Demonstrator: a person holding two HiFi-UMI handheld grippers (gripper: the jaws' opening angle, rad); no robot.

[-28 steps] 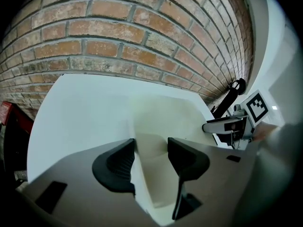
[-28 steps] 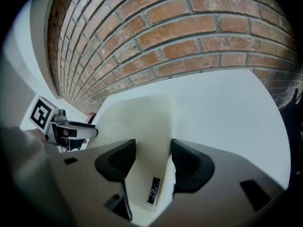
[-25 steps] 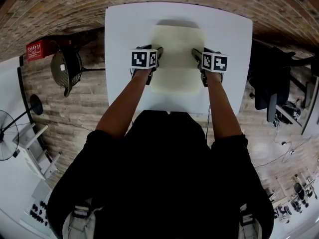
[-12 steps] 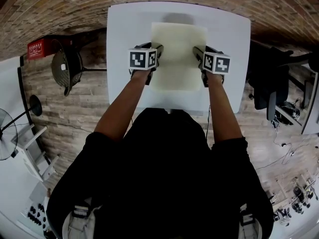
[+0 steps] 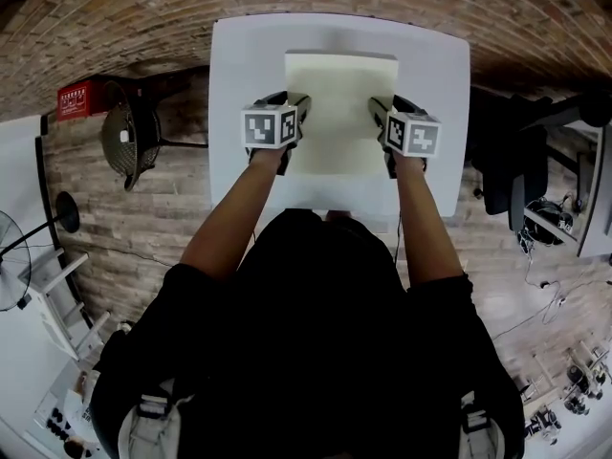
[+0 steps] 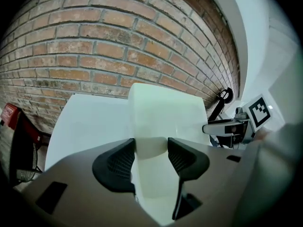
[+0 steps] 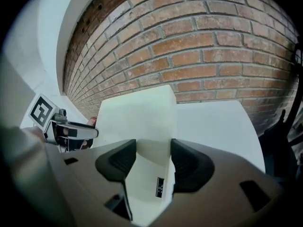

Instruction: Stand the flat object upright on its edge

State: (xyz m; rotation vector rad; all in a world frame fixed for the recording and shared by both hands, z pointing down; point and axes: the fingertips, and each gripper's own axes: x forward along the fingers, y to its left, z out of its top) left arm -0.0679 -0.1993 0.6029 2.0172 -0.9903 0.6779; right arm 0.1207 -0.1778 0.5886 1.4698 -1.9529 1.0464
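The slab [image 5: 341, 103] is cream, the table [image 5: 244, 84] white (brick wall [image 6: 94, 41] reddish-brown).

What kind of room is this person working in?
Probably an office-like workshop or lab: a white table stands against a bare brick wall, with a dark office chair beside it and a floor fan off to the side.

The desk [image 5: 239, 75] has its near edge hidden behind the person's head [image 5: 316, 256]. In the right gripper view the slab [image 7: 139, 112] carries a small dark label [image 7: 160, 187] — too small to read.
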